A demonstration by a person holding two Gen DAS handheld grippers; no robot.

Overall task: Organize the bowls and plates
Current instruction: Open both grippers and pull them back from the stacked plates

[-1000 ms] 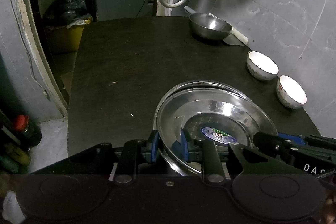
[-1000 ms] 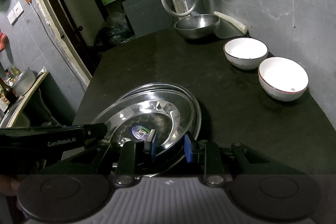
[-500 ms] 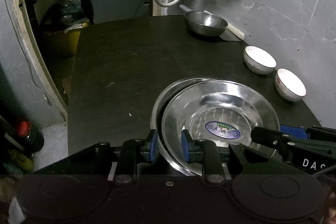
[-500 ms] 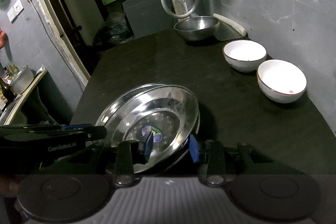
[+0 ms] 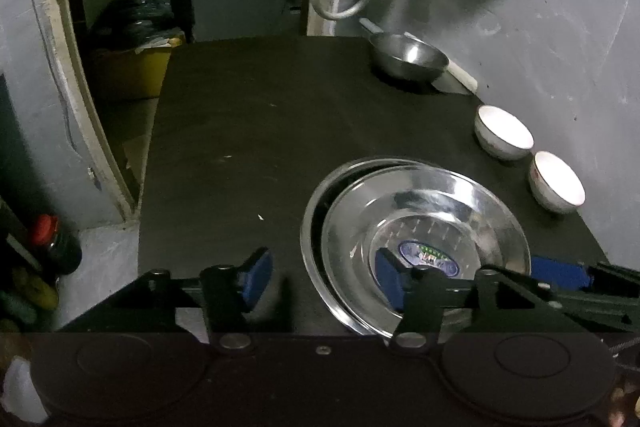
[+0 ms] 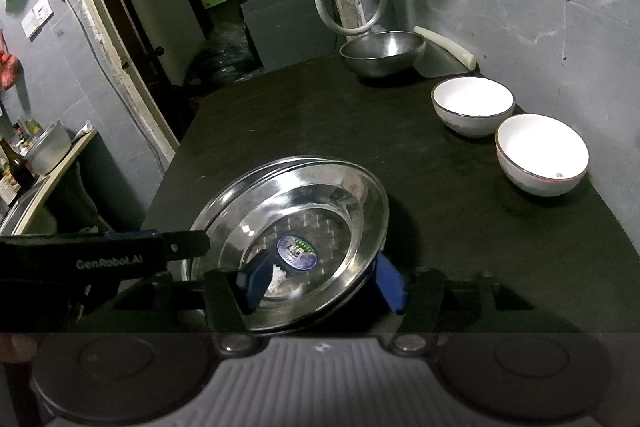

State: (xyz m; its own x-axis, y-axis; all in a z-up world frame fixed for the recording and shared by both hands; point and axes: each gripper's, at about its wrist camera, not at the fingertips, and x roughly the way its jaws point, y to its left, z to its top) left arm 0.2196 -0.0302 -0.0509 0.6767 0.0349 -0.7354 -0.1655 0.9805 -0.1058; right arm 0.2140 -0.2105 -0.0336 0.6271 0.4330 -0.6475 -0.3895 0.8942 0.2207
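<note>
Ahead of jaws: bare dark desk (image 5: 248, 131), wide open room leftward to its edge. Right edge: two white bowls (image 6: 542, 155), steel bowl (image 6: 382, 53) at far corner. Stacked steel plates (image 5: 420, 227): lower one mostly hidden. Left gripper (image 5: 322, 277) spread wide, straddling near rim, gripping nothing. Right gripper (image 6: 324, 281) likewise released, straddling plate edge.

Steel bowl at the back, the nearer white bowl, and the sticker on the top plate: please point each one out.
Steel bowl (image 6: 380, 53): right wrist view, inner wall.
Nearer white bowl (image 6: 542, 151): right wrist view, white inside.
Sticker (image 5: 428, 257): left wrist view, label middle.
</note>
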